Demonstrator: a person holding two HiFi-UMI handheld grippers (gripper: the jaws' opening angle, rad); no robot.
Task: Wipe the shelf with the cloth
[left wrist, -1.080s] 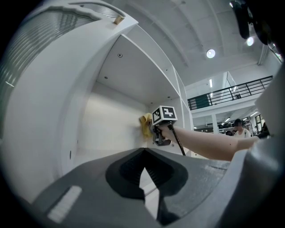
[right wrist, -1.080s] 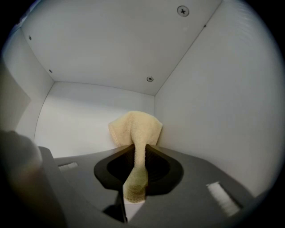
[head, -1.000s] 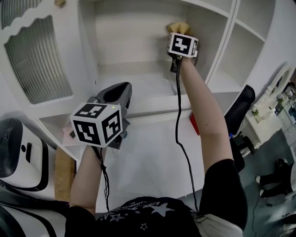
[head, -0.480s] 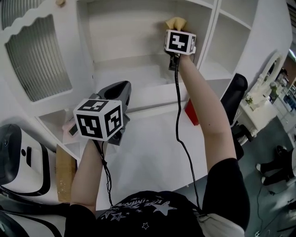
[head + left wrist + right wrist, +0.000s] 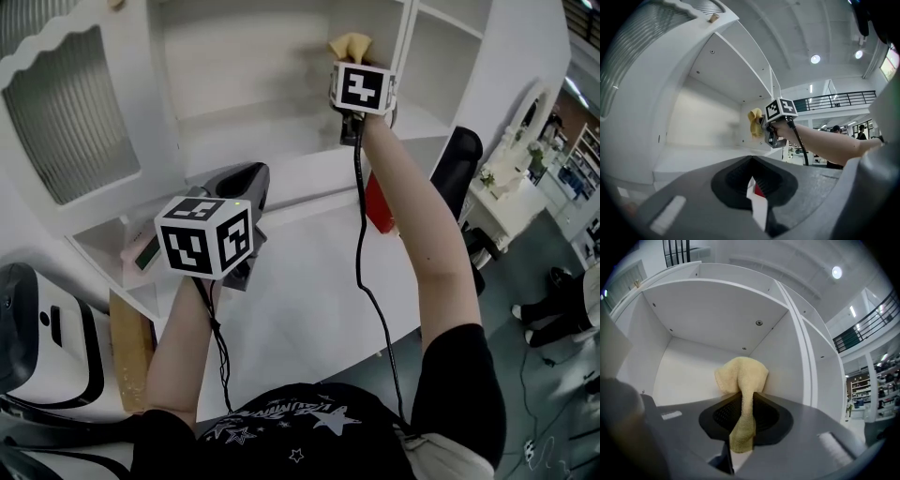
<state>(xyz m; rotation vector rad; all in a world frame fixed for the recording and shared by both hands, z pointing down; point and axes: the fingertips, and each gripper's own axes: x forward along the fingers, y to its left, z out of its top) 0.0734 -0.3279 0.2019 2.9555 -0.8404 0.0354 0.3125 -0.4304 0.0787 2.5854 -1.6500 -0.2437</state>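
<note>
A yellow cloth sticks out of my right gripper, which is shut on it. In the head view the cloth is raised high inside the white shelf compartment, close to its right side wall. Whether it touches the wall cannot be told. From the left gripper view the cloth and the right gripper show in that same corner. My left gripper hangs lower, in front of the shelf's front edge, with its jaws together and nothing between them.
A ribbed glass door stands left of the compartment and more open compartments to the right. Below lies a white desk top with a red object at its right edge. A black chair is on the right.
The right gripper with the cloth has stayed in the compartment's upper right corner, shifting slightly. The head view has swung, showing more of the room at right. The left gripper has barely moved.
</note>
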